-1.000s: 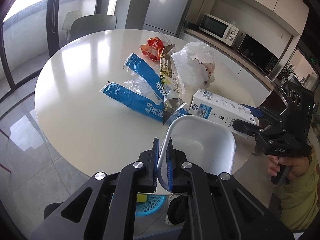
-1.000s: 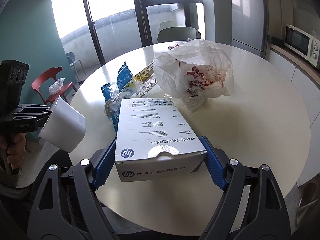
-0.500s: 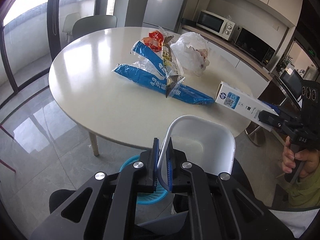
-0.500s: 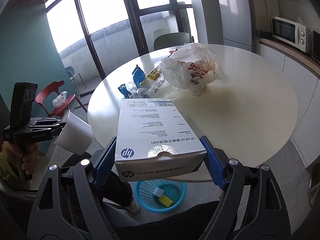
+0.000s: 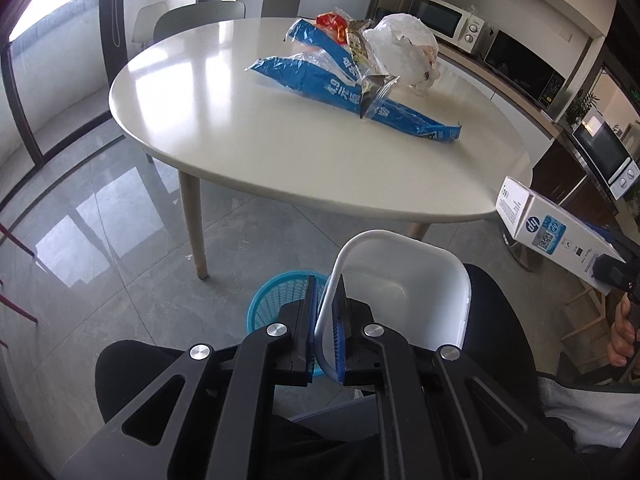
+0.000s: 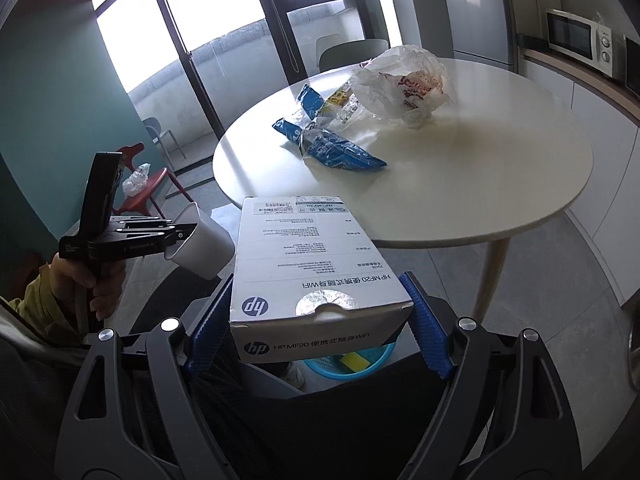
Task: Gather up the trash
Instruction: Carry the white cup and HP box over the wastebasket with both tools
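My left gripper [image 5: 325, 312] is shut on the rim of a white plastic cup [image 5: 404, 284], held off the table above a blue mesh basket [image 5: 276, 296] on the floor. My right gripper [image 6: 320, 312] is shut on a white HP box [image 6: 312, 256], also held off the table; the basket [image 6: 348, 360] shows just below it with a yellow item inside. The box also shows at the right of the left wrist view [image 5: 556, 232]. Blue snack wrappers [image 5: 344, 96] and a crumpled white plastic bag [image 5: 404, 48] lie on the round white table [image 5: 240, 128].
A red wrapper [image 5: 332, 22] lies behind the blue ones. A grey chair [image 5: 196, 14] stands at the table's far side. A red chair [image 6: 140, 184] stands by the windows. A kitchen counter with a microwave [image 5: 448, 20] runs along the right. Grey tile floor [image 5: 120, 232] surrounds the table.
Both grippers have pulled back from the table and dropped lower, carrying the cup and the box with them. The blue basket now shows beneath both.
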### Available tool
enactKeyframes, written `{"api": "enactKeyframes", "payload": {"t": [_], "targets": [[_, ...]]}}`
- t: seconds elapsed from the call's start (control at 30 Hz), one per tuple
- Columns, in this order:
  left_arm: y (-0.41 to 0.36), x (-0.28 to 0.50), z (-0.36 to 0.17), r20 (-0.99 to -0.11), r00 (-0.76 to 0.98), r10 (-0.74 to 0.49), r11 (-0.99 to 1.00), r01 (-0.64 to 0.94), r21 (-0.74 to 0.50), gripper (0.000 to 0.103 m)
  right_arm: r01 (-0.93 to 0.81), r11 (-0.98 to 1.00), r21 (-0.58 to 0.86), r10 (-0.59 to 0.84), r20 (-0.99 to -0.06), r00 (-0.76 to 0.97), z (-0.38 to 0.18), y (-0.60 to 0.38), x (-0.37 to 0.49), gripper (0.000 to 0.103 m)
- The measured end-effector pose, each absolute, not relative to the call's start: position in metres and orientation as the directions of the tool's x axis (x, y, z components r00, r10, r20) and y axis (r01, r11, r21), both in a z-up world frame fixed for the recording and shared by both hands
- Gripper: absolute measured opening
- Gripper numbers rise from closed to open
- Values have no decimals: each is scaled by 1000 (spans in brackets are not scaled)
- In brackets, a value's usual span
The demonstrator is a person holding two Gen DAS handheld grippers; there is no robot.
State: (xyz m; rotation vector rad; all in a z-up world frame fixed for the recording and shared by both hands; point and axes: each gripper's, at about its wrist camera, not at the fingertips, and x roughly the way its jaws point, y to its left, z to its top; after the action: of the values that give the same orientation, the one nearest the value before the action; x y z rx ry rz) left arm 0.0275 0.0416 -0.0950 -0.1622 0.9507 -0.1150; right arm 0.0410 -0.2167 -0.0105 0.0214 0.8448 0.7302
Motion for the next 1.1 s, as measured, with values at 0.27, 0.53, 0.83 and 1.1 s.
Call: {"api": "enactKeyframes", "payload": {"t": [0.27,0.53,0.83,1.1], "targets": [[39,32,-122,-826,535,-175,981,24,-192,6,-576,759,304,579,-719,384,-41,-205,31,75],[44,35,-140,-844,506,-178,980,11,-200,6,-587,744,320,580,-746,328,-60,-196,23,74],[49,41,-155,-859,481,-174,979,-6,-202,6,-576,740,347,571,-777,264,-89,-188,20,74],[56,49,-173,-877,453,-164,978,-44,-205,6,-550,758,351,532,-820,211,-131,-171,42,74]]}}
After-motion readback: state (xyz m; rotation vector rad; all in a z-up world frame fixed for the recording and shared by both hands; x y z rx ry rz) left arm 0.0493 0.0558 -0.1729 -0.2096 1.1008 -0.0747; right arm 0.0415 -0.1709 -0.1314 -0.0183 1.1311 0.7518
